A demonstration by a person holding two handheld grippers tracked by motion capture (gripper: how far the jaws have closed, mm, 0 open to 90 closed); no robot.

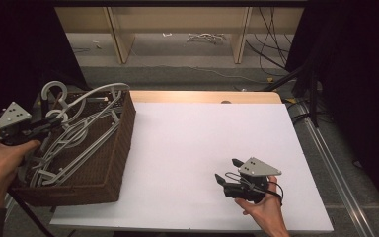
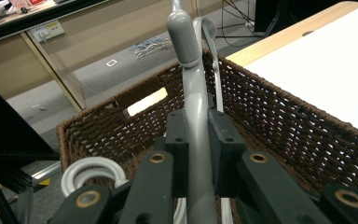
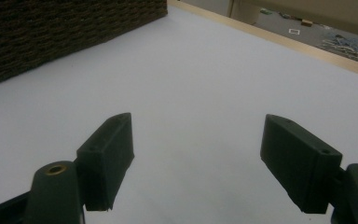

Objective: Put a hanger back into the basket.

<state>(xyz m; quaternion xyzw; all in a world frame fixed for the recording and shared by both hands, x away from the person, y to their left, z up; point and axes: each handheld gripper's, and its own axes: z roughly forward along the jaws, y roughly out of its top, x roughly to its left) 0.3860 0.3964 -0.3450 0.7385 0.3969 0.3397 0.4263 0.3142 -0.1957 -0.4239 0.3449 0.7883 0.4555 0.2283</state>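
Observation:
A brown wicker basket (image 1: 113, 163) stands on the table's left side with several grey plastic hangers (image 1: 86, 128) piled in it. My left gripper (image 1: 54, 122) reaches over the basket's left rim. In the left gripper view my left gripper (image 2: 198, 128) is shut on the neck of a grey hanger (image 2: 193, 88), whose hook rises above the basket's far wall (image 2: 270, 100). My right gripper (image 1: 228, 170) rests low over the white tabletop near the front right, jaws wide apart. In the right gripper view my right gripper (image 3: 198, 158) is open with nothing but bare table between its jaws.
The white table surface (image 1: 202, 143) stretches from the basket to the right edge, with a wooden strip (image 1: 202, 96) along the back. In the right gripper view the basket's wall (image 3: 51, 32) is at the upper left. Shelving and cables (image 1: 271, 54) lie on the floor beyond.

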